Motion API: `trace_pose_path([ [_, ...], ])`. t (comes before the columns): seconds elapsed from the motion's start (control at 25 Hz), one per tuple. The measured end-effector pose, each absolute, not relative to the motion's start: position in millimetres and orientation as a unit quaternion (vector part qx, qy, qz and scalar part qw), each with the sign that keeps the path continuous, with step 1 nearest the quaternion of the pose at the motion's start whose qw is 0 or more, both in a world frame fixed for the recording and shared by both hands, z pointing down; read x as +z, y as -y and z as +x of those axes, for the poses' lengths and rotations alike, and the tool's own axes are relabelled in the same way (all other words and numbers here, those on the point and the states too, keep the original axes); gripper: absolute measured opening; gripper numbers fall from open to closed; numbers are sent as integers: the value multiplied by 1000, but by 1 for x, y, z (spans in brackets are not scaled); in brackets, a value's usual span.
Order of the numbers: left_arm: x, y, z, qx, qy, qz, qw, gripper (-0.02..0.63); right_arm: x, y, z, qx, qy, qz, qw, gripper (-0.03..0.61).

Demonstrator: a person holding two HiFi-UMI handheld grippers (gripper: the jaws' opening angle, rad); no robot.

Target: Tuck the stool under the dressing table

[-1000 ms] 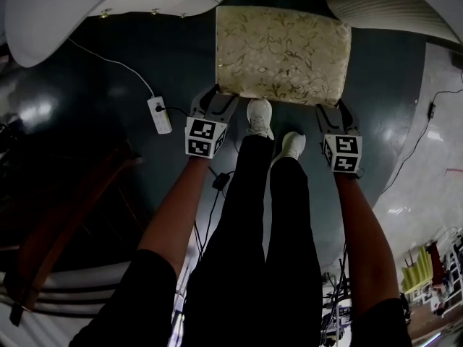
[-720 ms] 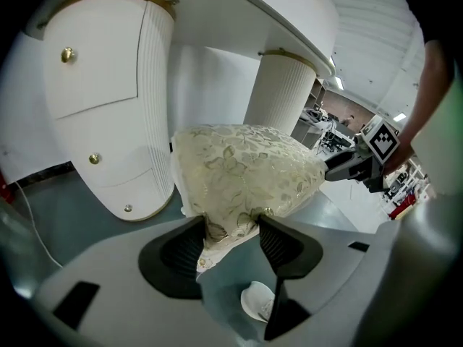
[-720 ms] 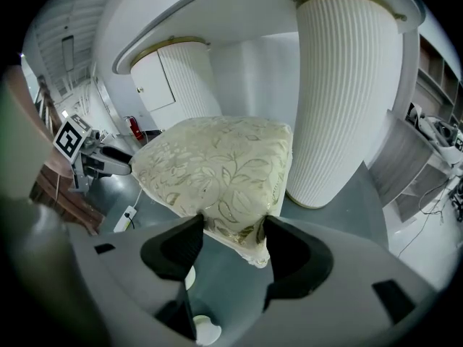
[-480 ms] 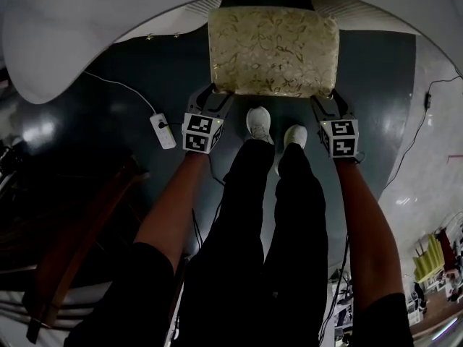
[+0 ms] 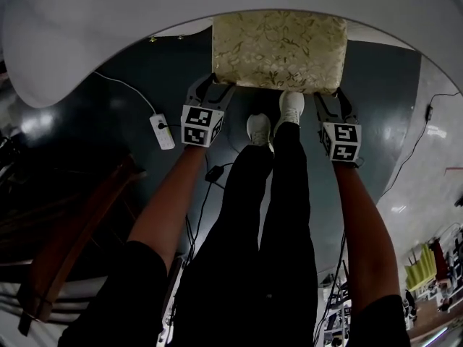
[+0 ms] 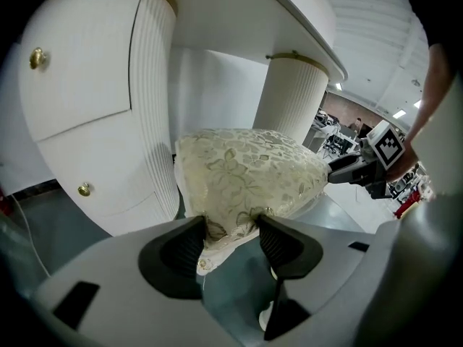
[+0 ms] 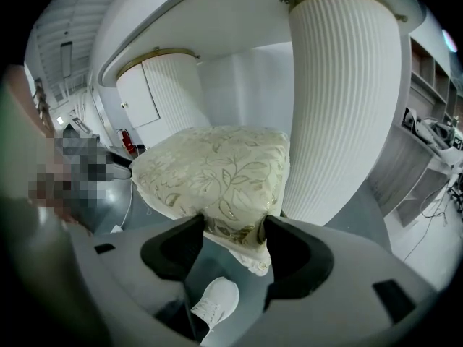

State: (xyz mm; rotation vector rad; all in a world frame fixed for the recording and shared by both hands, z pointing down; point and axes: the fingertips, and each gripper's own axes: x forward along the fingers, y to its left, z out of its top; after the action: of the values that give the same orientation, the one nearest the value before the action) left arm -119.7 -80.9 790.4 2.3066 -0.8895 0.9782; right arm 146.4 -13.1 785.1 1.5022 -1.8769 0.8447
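Stool with gold-patterned cushion on the dark floor, its far edge under the rim of the white table, between two fluted pedestals. Left tool clamped on the cushion's near left corner; right tool clamped on its near right corner. One shoe just beside the near edge.

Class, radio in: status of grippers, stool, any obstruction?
Left gripper shut on stool corner; right gripper same. Stool's far edge at dressing table opening. Nothing seen blocking.
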Motion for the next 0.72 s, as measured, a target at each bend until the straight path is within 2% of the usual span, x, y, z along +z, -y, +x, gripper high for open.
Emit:
trace_pose_path([
  [0.72,791,105,-107,344,349,838,241,247,786,48,162,300,714,568,278,262],
])
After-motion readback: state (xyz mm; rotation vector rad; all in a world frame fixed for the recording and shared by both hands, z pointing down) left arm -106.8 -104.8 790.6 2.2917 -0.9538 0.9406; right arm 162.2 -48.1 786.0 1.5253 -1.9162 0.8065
